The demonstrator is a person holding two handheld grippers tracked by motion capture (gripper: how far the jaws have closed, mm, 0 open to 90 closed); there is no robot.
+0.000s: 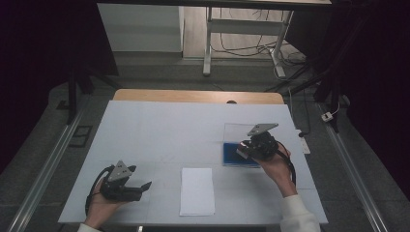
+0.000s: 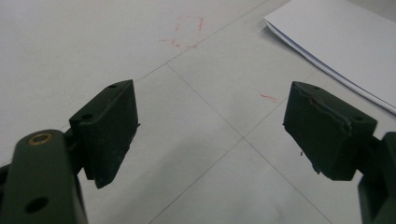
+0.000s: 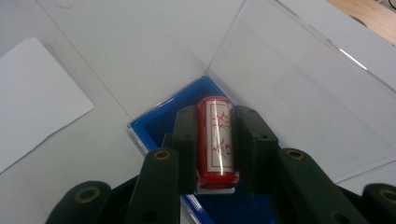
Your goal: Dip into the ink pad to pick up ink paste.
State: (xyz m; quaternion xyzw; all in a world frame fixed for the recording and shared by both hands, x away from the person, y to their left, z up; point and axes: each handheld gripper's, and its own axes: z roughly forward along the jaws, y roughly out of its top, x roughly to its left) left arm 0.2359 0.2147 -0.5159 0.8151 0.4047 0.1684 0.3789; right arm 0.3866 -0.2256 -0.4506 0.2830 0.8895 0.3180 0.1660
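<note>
Right gripper (image 3: pixel 217 144) clamped on red seal stamp (image 3: pixel 217 140) bearing red characters, left gripper (image 2: pixel 210 135) wide open, empty

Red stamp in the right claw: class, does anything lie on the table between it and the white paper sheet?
Nothing visible does. The red stamp, clamped in the right claw over the blue box, has bare table between it and the white paper sheet.
</note>
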